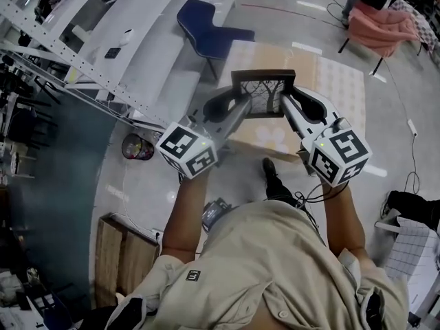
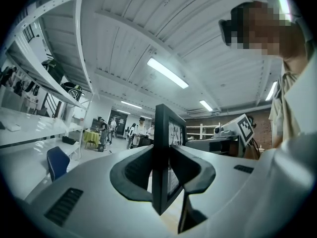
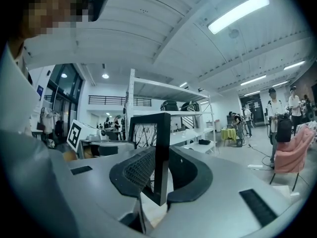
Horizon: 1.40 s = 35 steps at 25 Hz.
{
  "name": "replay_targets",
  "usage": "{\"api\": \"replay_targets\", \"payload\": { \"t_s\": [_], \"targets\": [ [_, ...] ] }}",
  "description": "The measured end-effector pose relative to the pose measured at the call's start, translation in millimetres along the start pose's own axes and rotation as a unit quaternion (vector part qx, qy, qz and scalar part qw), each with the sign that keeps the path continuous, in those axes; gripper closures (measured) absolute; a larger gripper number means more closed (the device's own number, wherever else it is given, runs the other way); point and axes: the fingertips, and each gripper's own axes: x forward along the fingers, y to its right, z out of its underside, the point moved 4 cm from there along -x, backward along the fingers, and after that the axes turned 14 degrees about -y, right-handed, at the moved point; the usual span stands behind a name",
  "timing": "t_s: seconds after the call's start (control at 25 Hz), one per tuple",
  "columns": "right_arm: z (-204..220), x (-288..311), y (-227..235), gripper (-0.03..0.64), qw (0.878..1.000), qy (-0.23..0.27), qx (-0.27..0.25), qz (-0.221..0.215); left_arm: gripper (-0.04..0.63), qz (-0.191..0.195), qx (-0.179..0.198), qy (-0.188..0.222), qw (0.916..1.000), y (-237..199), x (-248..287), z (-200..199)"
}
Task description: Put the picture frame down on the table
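A dark picture frame (image 1: pixel 263 91) with a black-and-white branch print hangs in the air between both grippers, above a pale wooden table (image 1: pixel 344 81). My left gripper (image 1: pixel 242 108) is shut on the frame's left edge (image 2: pixel 162 157), with the dark jaws pressed on either side of it. My right gripper (image 1: pixel 284 106) is shut on the frame's right edge (image 3: pixel 161 155). The frame's stand leg (image 2: pixel 187 214) shows below the jaws. In the left gripper view the right gripper's marker cube (image 2: pixel 245 127) shows beyond the frame.
A blue chair (image 1: pixel 206 29) stands beyond the table by a long white bench (image 1: pixel 148 36). A pink chair (image 1: pixel 381 26) is at the far right. A wooden crate (image 1: pixel 124 256) sits on the floor at lower left. White shelving (image 3: pixel 166 105) and people stand farther off.
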Motion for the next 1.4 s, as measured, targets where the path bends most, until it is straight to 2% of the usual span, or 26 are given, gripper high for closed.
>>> {"api": "replay_targets", "payload": {
  "t_s": [0.64, 1.04, 1.4],
  "targets": [
    [8.5, 86.0, 97.8, 0.528, 0.999, -0.034, 0.031, -0.023, 0.483, -0.019, -0.046, -0.034, 0.9982, -86.1, 89.5, 11.1],
    [32.3, 134.3, 153.3, 0.528, 0.996, -0.067, 0.058, -0.033, 0.482, -0.028, -0.081, -0.067, 0.9941, -131.6, 143.6, 36.6],
    [69.7, 196.0, 186.8, 0.529, 0.988, -0.118, 0.089, -0.05, 0.48, -0.036, -0.133, -0.101, 0.9852, -184.1, 176.2, 81.7]
  ]
}}
